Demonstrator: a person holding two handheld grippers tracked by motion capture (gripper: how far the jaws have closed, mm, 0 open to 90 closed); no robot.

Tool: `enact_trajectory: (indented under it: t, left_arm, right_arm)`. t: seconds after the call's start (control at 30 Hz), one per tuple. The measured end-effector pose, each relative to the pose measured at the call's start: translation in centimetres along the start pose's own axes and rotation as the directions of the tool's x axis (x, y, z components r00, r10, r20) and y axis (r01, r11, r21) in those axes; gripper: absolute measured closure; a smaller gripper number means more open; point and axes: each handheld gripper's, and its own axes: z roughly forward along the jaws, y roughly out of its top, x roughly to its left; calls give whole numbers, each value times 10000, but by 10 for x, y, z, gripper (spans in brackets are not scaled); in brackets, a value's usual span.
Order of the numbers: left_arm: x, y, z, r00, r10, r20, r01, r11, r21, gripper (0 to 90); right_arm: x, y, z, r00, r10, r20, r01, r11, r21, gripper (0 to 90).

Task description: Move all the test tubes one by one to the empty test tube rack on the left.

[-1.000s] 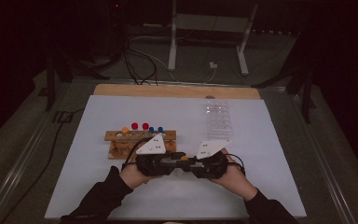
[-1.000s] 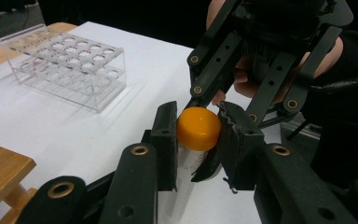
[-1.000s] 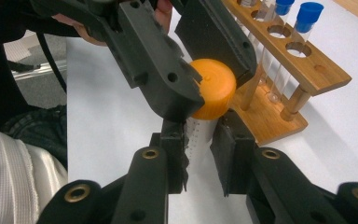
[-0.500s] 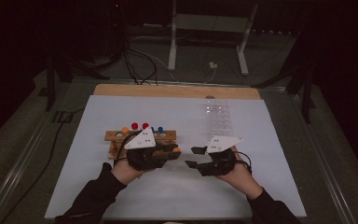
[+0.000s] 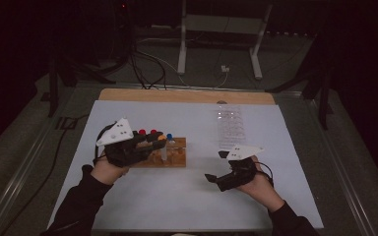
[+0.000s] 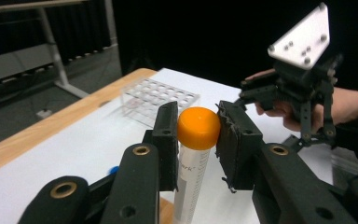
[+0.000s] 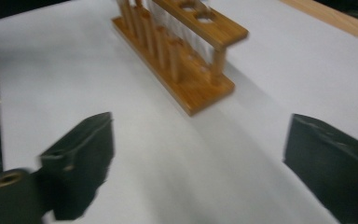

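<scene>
**A:** Left gripper (image 6: pixel 193 140) first: your pads are clamped on the orange-capped tube (image 6: pixel 192 172), pinching it just under the cap, and the tube hangs upright between them. In the high view that gripper (image 5: pixel 150 142) sits right over the wooden rack (image 5: pixel 174 160), at the rack's left end.

**B:** And your right gripper (image 5: pixel 215 168)?

**A:** Its jaws have just been opening, and now they stand wide with nothing between them. A second ago both of your grippers met close together in front of the rack; now the right one has drawn away to the rack's right and the left one has carried the tube back toward the rack.

**B:** So what does that tell you?

**A:** I'd read it as a hand-over finished: you alone on the left hold the tube now. The red and blue caps stand in the rack just beyond your jaws, so the likely next step is seating this tube in a free hole. The clear tray (image 5: pixel 231 125) lies well beyond the rack, to its right, untouched.

**B:** Any risk?

**A:** Your grip is high on the tube, so its lower end could swing; line it up before lowering.
</scene>
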Motion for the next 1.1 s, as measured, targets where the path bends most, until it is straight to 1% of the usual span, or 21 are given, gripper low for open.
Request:
enact_trajectory:
  t: [0.03, 0.1, 0.17, 0.23, 0.27, 0.37, 0.4, 0.47, 0.53, 0.6, 0.67, 0.7, 0.73, 0.8, 0.83, 0.97, 1.03, 1.1]
  left_arm:
    - [2, 1, -3, 9999, -3, -117, 4, 10000, 27, 711]
    - [6, 2, -10, 9992, -7, -402, 8, 10000, 5, 711]
    - [10, 3, -17, 9981, -71, -619, 67, 10000, -64, 711]
    - [15, 4, -25, 9966, -152, -810, 141, 9998, -138, 711]
    - [17, 4, -29, 9952, -134, -974, 117, 9998, -185, 711]
    - [23, 6, -40, 9906, -148, -1361, 110, 9995, -284, 711]
    - [24, 6, -43, 9897, -155, -1423, 109, 9994, -334, 711]
    - [27, 8, -50, 9859, -81, -1673, 22, 9994, -357, 711]
    - [30, 8, -57, 9832, -148, -1819, 65, 9989, -462, 711]
    - [34, 8, -62, 9803, -242, -1962, 141, 9985, -526, 711]
    - [38, 6, -65, 9757, -310, -2169, 198, 9984, -535, 711]
    - [40, 5, -66, 9759, -362, -2152, 255, 9983, -527, 711]
    - [43, 4, -67, 9726, -365, -2295, 256, 9984, -502, 711]
    - [47, 1, -69, 9724, -539, -2271, 425, 9976, -546, 712]
    - [49, 0, -69, 9684, -584, -2424, 478, 9976, -494, 711]
    - [60, -8, -70, 9606, -849, -2646, 781, 9963, -360, 712]
    - [66, -14, -69, 9566, -1071, -2710, 1011, 9942, -360, 711]
    - [70, -19, -67, 9557, -1167, -2702, 1115, 9932, -346, 712]
  right_arm:
    - [-1, -2, 0, 10000, 33, -22, -33, 10000, 73, 7]
    - [-3, -6, 0, 10000, -44, -37, 44, 9998, 172, 0]
    - [-3, -10, 0, 9999, -101, 84, 97, 9993, 361, 0]
    - [-4, -15, -1, 9997, -151, 167, 144, 9990, 434, 0]
    - [-4, -18, -1, 9997, -178, 156, 171, 9987, 490, 0]
    - [-6, -28, -1, 9999, -66, 109, 57, 9969, 779, 0]
    - [-6, -31, -1, 9996, -147, 238, 126, 9961, 877, 0]
    - [-7, -38, -2, 9997, -128, 231, 105, 9953, 966, 0]
    - [-8, -43, -4, 9993, -144, 351, 107, 9945, 1046, 0]
    - [-9, -47, -7, 9994, -42, 334, 9, 9950, 1000, 0]
    - [-11, -51, -9, 9991, 4, 424, -44, 9955, 944, 0]
    - [-11, -52, -11, 9991, 78, 428, -115, 9961, 877, 0]
    - [-11, -53, -12, 9992, 142, 384, -173, 9965, 813, 0]
    - [-11, -55, -14, 9990, 104, 427, -138, 9967, 797, 0]
    - [-11, -57, -15, 9991, 90, 416, -123, 9969, 778, 0]
    - [-11, -59, -18, 9990, 145, 417, -173, 9976, 674, 0]
    - [-11, -59, -19, 9989, 93, 467, -123, 9979, 633, 0]
    - [-11, -60, -19, 9989, 106, 449, -134, 9979, 633, 0]
